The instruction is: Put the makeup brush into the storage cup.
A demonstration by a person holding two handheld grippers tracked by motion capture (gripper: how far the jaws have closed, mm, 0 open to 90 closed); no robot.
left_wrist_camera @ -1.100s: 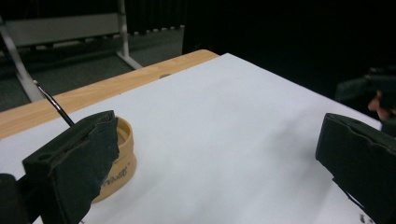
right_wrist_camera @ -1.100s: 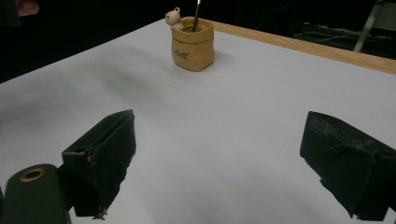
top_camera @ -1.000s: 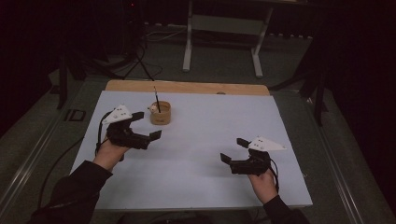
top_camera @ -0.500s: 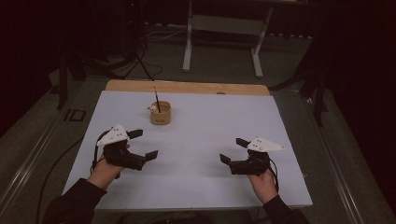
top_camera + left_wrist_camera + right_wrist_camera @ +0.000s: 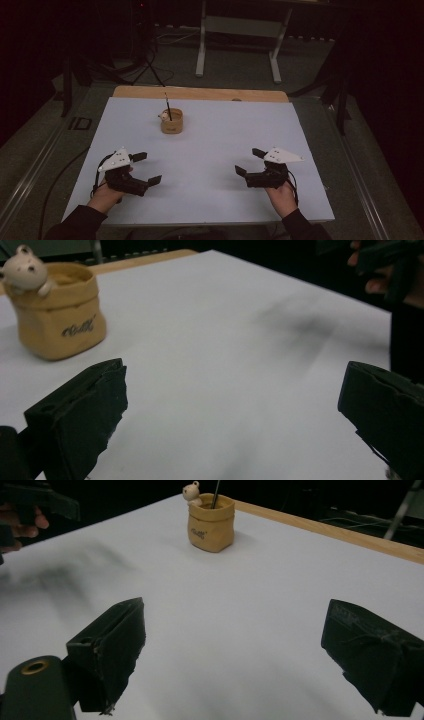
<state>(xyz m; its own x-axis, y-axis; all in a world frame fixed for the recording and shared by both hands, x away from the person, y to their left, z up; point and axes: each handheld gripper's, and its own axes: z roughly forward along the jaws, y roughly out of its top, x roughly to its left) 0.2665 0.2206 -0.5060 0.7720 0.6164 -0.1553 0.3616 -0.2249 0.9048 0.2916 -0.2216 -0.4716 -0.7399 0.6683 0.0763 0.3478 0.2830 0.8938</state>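
Grippers both low over the near part of the white surface (image 5: 215,150), left gripper (image 5: 146,168) at near left, right gripper (image 5: 246,162) at near right, well apart, jaws wide on each and holding nothing. Pot (image 5: 171,121), tan and bag-shaped with a small bear figure (image 5: 163,116) on its rim and a thin dark stick (image 5: 168,106) standing in it, sits toward the far side left of centre, well apart from both grippers; it shows at upper left in the left gripper view (image 5: 60,320) and top centre in the right gripper view (image 5: 211,523).
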